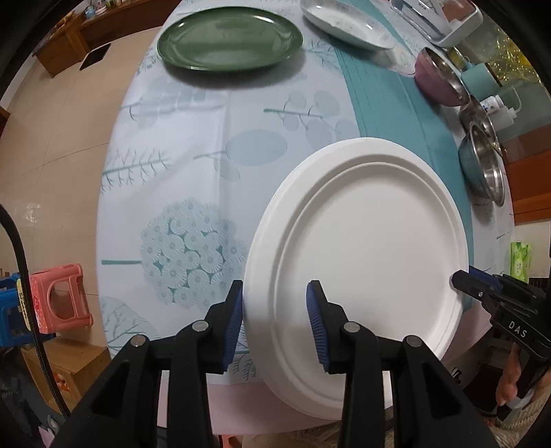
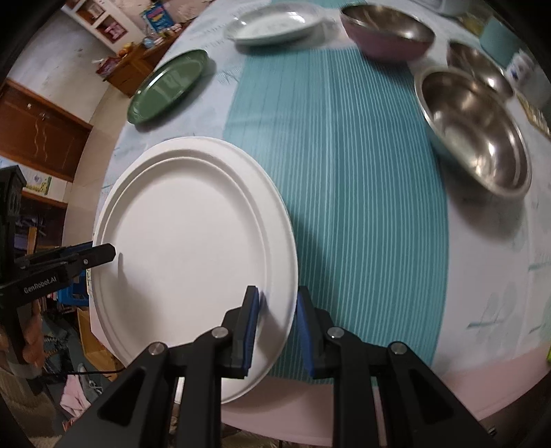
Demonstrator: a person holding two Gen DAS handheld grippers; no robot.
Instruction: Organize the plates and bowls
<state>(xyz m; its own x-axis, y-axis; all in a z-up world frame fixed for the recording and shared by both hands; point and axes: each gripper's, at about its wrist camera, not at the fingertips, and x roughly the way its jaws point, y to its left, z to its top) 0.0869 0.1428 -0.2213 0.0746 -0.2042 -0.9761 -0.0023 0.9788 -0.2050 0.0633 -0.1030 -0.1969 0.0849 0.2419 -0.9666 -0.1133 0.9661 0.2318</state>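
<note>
Both tongs, left (image 1: 275,320) and right (image 2: 277,325), pinch opposite rims of the white plate (image 1: 368,262) (lifted, tilted) over the bench (image 1: 206,144).

White letters "DAS" on black plastic body of right gripper (image 1: 463,284), lower right of left wrist view. White lettering "GenRobot.AI" on black plastic body of left gripper (image 2: 103,254), lower left of right wrist view. Small white bottle with blue label (image 1: 493,103) at right edge of left wrist view: print too small to read. Blue printed box (image 2: 157,16) at top of right wrist view: lettering illegible.
</note>
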